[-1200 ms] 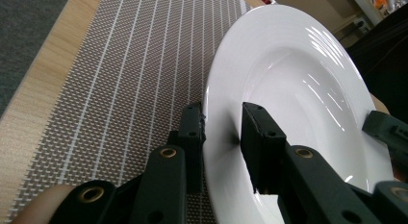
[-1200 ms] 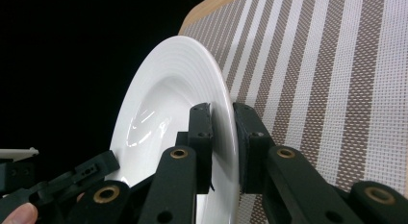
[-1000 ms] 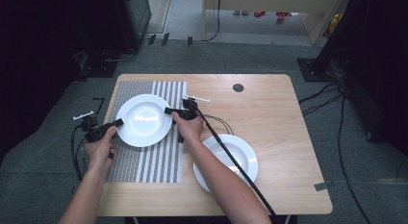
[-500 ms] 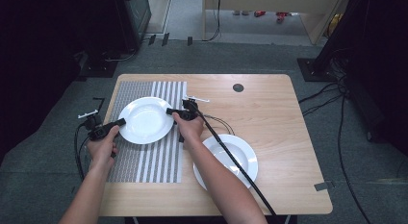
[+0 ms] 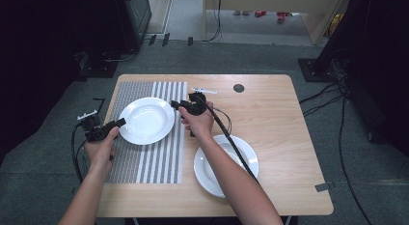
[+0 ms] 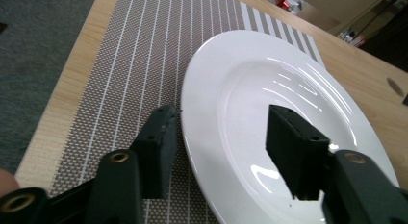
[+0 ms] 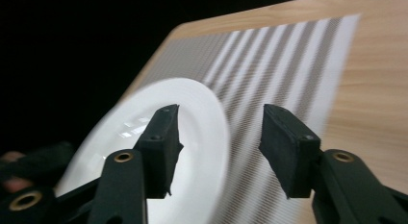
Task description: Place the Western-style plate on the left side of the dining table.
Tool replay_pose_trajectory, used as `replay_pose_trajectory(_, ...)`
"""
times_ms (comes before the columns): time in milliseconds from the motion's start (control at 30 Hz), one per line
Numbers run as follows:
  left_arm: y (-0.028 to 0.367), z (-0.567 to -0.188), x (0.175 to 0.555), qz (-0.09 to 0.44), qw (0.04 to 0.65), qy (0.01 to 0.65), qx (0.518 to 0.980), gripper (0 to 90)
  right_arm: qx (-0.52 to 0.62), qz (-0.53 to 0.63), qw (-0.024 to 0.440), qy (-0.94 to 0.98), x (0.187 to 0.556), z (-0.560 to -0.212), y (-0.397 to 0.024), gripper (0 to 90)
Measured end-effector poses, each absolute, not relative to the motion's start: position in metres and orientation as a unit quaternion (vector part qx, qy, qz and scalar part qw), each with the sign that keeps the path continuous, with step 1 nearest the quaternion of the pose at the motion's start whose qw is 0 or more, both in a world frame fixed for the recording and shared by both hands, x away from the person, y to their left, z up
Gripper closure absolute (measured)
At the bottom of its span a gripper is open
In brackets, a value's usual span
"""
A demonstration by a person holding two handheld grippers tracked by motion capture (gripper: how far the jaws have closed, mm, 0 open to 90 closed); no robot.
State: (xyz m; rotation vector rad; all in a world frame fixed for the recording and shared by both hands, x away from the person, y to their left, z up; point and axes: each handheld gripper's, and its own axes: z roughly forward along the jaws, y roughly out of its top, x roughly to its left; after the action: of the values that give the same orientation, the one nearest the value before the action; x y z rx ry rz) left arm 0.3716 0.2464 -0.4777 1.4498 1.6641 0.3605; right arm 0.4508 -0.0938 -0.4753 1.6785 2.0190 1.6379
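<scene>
The left gripper (image 5: 117,122) was found with jaws parted, having just been opening; the rim of the white plate (image 5: 146,120) lay between them, unpressed. The right gripper (image 5: 174,104) was likewise just opened, poised at the plate's opposite rim, gripping nothing. The plate rested on the striped placemat (image 5: 154,164) between both grippers. A second plate (image 5: 243,152) lay beneath the right forearm on the desk (image 5: 279,123).

Round white glossy ceramic plate with a broad rim and shallow well (image 5: 147,120) lies flat, right way up, on the striped grey-and-white woven placemat (image 5: 144,162). It sits between the left gripper (image 5: 119,122) and right gripper (image 5: 174,104). Its near rim lies between the left gripper's parted jaws, untouched by either pad.
</scene>
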Motion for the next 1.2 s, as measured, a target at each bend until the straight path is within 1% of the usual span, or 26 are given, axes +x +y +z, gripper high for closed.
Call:
replay_pose_trajectory(33, 0.244, -0.476, 0.37, 0.149, 0.433, 0.668, 0.587, 41.1, 0.537, 0.517, 0.04, 0.665, 0.449, -0.472, -0.096, 45.4)
replay_pose_trajectory(67, 0.242, -0.474, 0.368, 0.15, 0.43, 0.664, 0.593, 38.5, 0.533, 0.51, 0.05, 0.674, 0.447, -0.47, -0.099, 44.9)
replay_pose_trajectory(100, 0.239, -0.473, 0.366, 0.151, 0.427, 0.66, 0.599, 35.7, 0.528, 0.504, 0.05, 0.682, 0.445, -0.467, -0.101, 44.9)
replay_pose_trajectory(200, 0.232, -0.468, 0.36, 0.155, 0.42, 0.649, 0.615, 27.6, 0.522, 0.498, 0.062, 0.689, 0.437, -0.459, -0.113, 39.8)
replay_pose_trajectory(333, 0.224, -0.461, 0.35, 0.162, 0.427, 0.634, 0.624, 21.6, 0.515, 0.509, 0.063, 0.687, 0.427, -0.45, -0.132, 33.2)
replay_pose_trajectory(400, 0.221, -0.459, 0.344, 0.169, 0.426, 0.628, 0.629, 19.2, 0.505, 0.506, 0.075, 0.695, 0.421, -0.447, -0.14, 31.7)
replay_pose_trajectory(633, 0.214, -0.457, 0.328, 0.173, 0.432, 0.616, 0.636, 14.8, 0.506, 0.502, 0.093, 0.695, 0.4, -0.439, -0.172, 29.2)
replay_pose_trajectory(800, 0.209, -0.455, 0.316, 0.171, 0.435, 0.608, 0.642, 11.1, 0.498, 0.503, 0.102, 0.699, 0.384, -0.434, -0.194, 25.7)
replay_pose_trajectory(867, 0.206, -0.456, 0.311, 0.167, 0.441, 0.595, 0.65, 9.2, 0.497, 0.499, 0.114, 0.701, 0.378, -0.432, -0.203, 25.5)
replay_pose_trajectory(900, 0.204, -0.458, 0.309, 0.175, 0.435, 0.591, 0.657, 8.5, 0.496, 0.498, 0.119, 0.701, 0.375, -0.432, -0.208, 25.3)
replay_pose_trajectory(1033, 0.202, -0.464, 0.302, 0.175, 0.427, 0.59, 0.662, 8.5, 0.496, 0.5, 0.124, 0.698, 0.363, -0.432, -0.225, 23.8)
replay_pose_trajectory(1200, 0.199, -0.467, 0.292, 0.165, 0.434, 0.587, 0.663, 8.5, 0.498, 0.494, 0.131, 0.7, 0.351, -0.436, -0.243, 23.5)
